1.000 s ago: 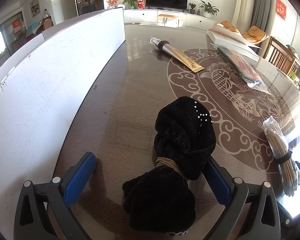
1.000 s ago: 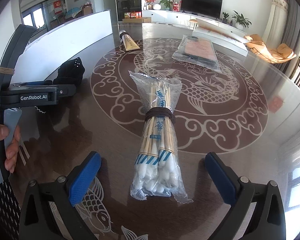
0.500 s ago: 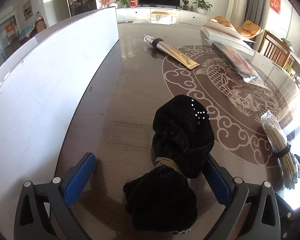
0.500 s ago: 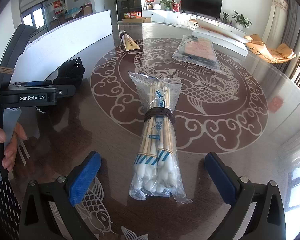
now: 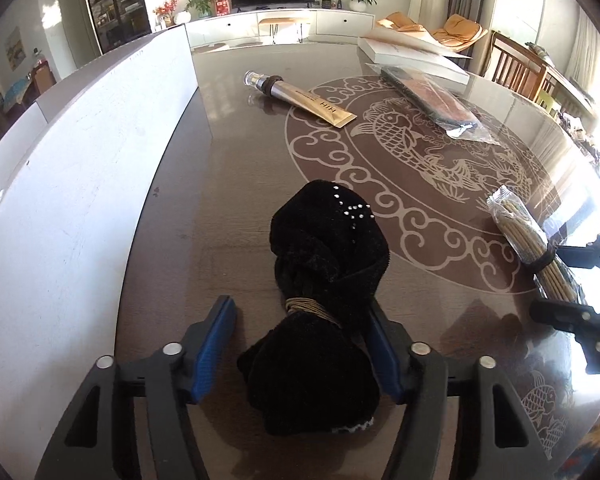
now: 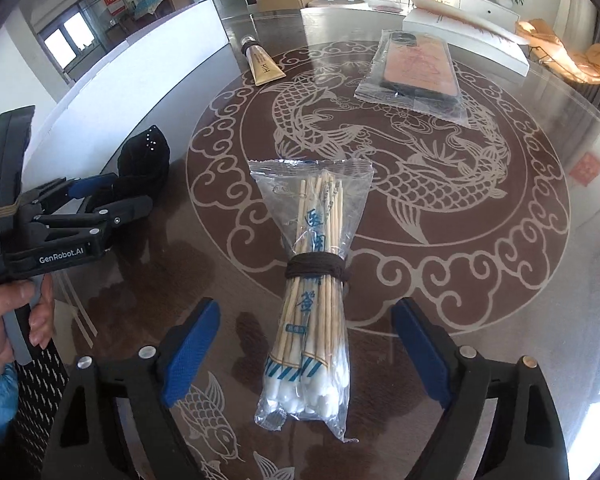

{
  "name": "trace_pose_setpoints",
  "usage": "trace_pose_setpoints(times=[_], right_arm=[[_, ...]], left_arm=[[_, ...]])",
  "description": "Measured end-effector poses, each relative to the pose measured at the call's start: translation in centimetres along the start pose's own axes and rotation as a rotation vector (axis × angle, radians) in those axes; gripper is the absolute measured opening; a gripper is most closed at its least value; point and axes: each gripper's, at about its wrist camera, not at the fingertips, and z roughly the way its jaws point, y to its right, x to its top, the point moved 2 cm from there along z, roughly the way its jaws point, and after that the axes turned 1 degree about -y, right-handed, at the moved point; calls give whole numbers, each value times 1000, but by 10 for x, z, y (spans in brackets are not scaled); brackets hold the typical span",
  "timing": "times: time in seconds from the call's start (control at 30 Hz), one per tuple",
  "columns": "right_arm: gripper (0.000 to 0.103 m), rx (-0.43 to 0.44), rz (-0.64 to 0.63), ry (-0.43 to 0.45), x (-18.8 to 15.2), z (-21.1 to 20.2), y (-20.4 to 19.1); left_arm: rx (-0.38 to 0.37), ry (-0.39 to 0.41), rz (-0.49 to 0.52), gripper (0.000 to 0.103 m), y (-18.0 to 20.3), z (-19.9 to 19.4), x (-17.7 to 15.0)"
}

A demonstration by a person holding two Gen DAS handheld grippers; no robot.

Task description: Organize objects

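Note:
A black velvet cloth bundle [image 5: 324,264], tied with a tan band, lies on the dark table [image 5: 220,200]. My left gripper [image 5: 298,308] straddles it with its jaws closing. The right pad [image 5: 380,352] touches the cloth; the left pad [image 5: 214,348] stands a little off it. A bag of cotton swabs [image 6: 312,292], bound with a dark band, lies between the fingers of my right gripper [image 6: 306,306]. Its jaws are closing too, and both pads are clear of the bag. In the right wrist view, the left gripper [image 6: 100,200] appears with a hand on its handle.
A gold tube [image 5: 304,98] and a phone case in a plastic bag [image 5: 428,96] lie farther out on the table. A white board [image 5: 80,160] runs along the table's left side. A white box [image 5: 412,56] sits at the far edge, with chairs beyond.
Both grippers' jaws have narrowed around the cloth bundle and the swab bag. The right gripper has shifted sideways a little. The cloth and the bag lie where they were.

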Motion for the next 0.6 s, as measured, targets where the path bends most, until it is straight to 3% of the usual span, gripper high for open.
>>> trace_pose_setpoints(times=[0.03,0.07,0.23,0.4,0.53,0.6], right_arm=[[47,-41,-30,-1,0,-1,-4],[28,-22,-12,-6,-1,-3,-3],[28,55,48,69,-5,-30,-7],[28,165,61,211,32,-78,-47],[28,298,7,313,81,-109,-114],[28,380,-34,326,103,-116,-158]], left_arm=[[7,7,15,31,3,-4,-5],[14,15,20,30,4,-7,-9],[-67,131,-50,30,-3,-49,-24],[-121,270,-155,30,-37,-116,-16],[-79,324,-234,30,-100,-154,-4],[-21,320,-280,30,-140,-160,-2]])
